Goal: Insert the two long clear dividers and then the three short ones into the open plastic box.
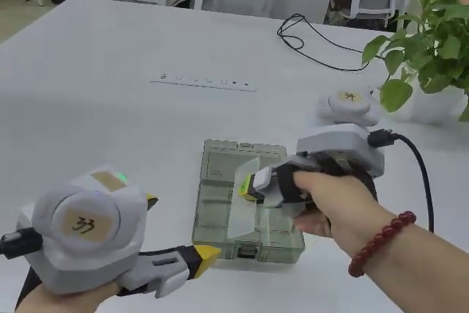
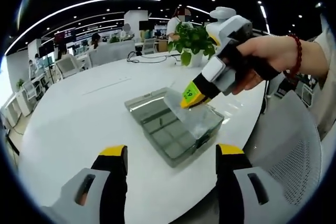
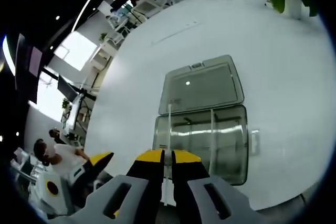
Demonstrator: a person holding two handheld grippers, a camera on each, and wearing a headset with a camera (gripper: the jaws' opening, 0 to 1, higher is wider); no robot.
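The right gripper (image 1: 248, 185) pinches a clear divider (image 1: 245, 210) by its edge between its fingers, just above the open box (image 1: 209, 181) on the table (image 1: 110, 108). The left gripper (image 2: 171, 153) hangs near the box, fingers spread, holding nothing. With the box unheld, a divider that misses its slots or enters tilted could jam, flex, or shove the box away.

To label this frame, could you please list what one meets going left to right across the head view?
left gripper → open plastic box → potted plant. The right gripper, holding a clear divider, overlaps the box, so it is omitted.
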